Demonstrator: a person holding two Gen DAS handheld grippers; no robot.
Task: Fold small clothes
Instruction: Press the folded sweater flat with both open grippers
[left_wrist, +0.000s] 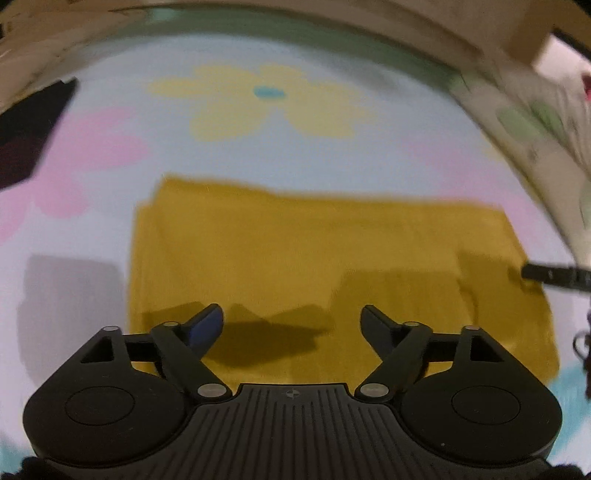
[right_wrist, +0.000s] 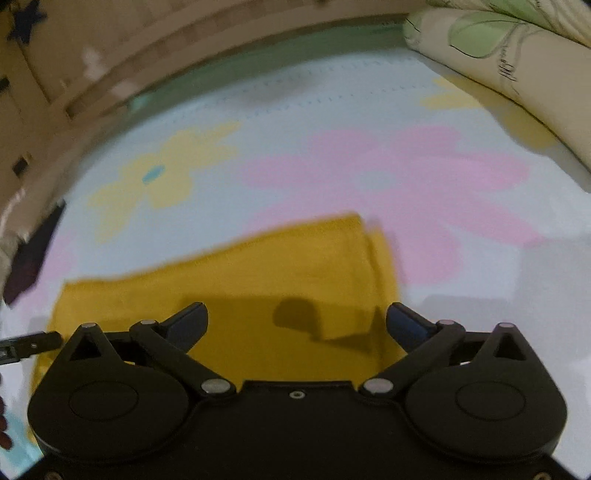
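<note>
A mustard-yellow garment (left_wrist: 295, 258) lies flat on a pale blue bedsheet (left_wrist: 229, 155) printed with large yellow and pink flowers, already shaped into a rough rectangle, with a narrower layer showing along its left and right edges. The left gripper (left_wrist: 291, 325) hovers over the near left part of the cloth with its jaws spread wide and nothing between them. The right gripper (right_wrist: 297, 321) hovers over the near right part, jaws equally wide and empty. A patterned pillow (right_wrist: 517, 48) sits at the far right, and a dark cloth (left_wrist: 26, 136) lies well apart at the far left. The next fold likely calls for each gripper to pinch a near corner through all layers, lift both evenly, and carry the edge across without dragging the layers apart.
</note>
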